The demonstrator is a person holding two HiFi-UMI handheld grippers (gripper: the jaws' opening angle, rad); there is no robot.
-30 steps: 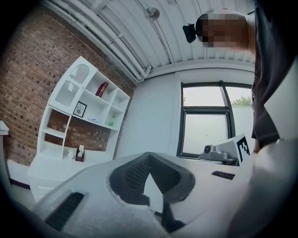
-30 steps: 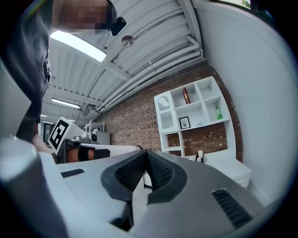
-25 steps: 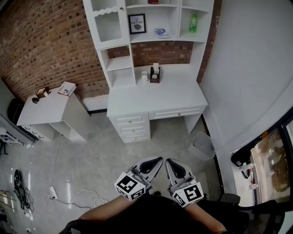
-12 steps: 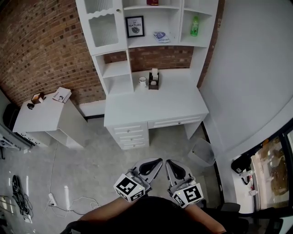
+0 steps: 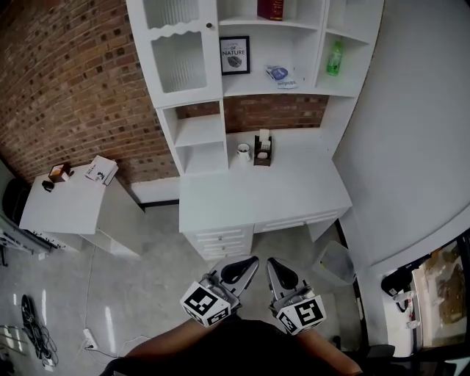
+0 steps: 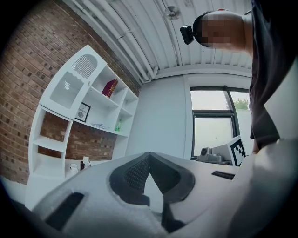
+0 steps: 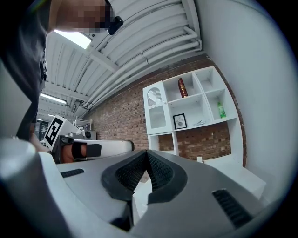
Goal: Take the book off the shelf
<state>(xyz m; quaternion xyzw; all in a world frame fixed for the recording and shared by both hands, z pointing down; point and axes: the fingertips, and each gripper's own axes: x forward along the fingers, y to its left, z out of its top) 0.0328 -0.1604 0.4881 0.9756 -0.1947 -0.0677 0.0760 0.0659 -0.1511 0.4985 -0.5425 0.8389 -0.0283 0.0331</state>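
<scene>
Here, left claw (image 5: 250, 261) pressed together, right claw (image 5: 271, 263) likewise, red book (image 5: 270, 9) upright on shelf (image 5: 246, 23)

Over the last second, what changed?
The person has closed in on the desk: it and the shelf unit sit larger and lower, and the red book on the top shelf shows more fully. Nothing grasped or released. Left gripper and right gripper stay side by side, fingers shut, empty.
</scene>
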